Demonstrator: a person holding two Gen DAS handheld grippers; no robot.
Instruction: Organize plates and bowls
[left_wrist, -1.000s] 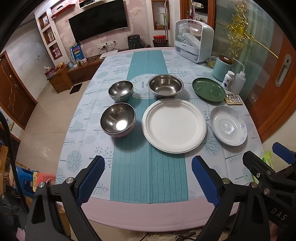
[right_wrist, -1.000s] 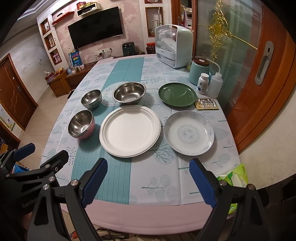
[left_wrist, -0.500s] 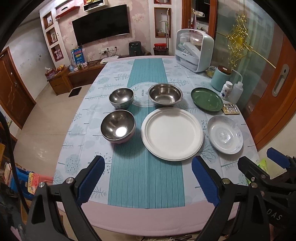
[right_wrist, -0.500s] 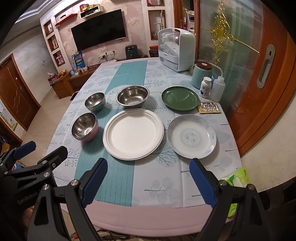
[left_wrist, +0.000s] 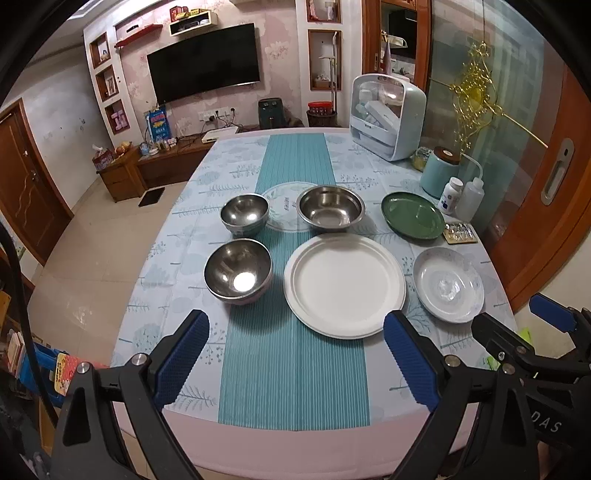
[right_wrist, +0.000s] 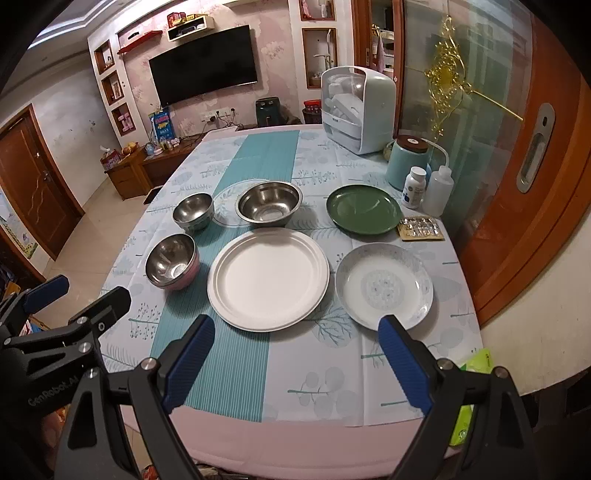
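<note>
1. The table (left_wrist: 236, 177) carried every dish, all untouched.
2. The white plate (left_wrist: 344, 285) lay centre.
3. The patterned plate (right_wrist: 384, 290) lay at its 3 o'clock, the green plate (right_wrist: 364, 209) at 1.
4. Three steel bowls (left_wrist: 330, 210) sat from 9 to 12.
5. The left gripper (left_wrist: 295, 360) and right gripper (right_wrist: 297, 356) hung over the near edge, jaws apart, empty.

I am drawing both my left gripper (left_wrist: 295, 354) and right gripper (right_wrist: 297, 354) back and upward, so the table (left_wrist: 295, 443) is sitting farther off.
</note>
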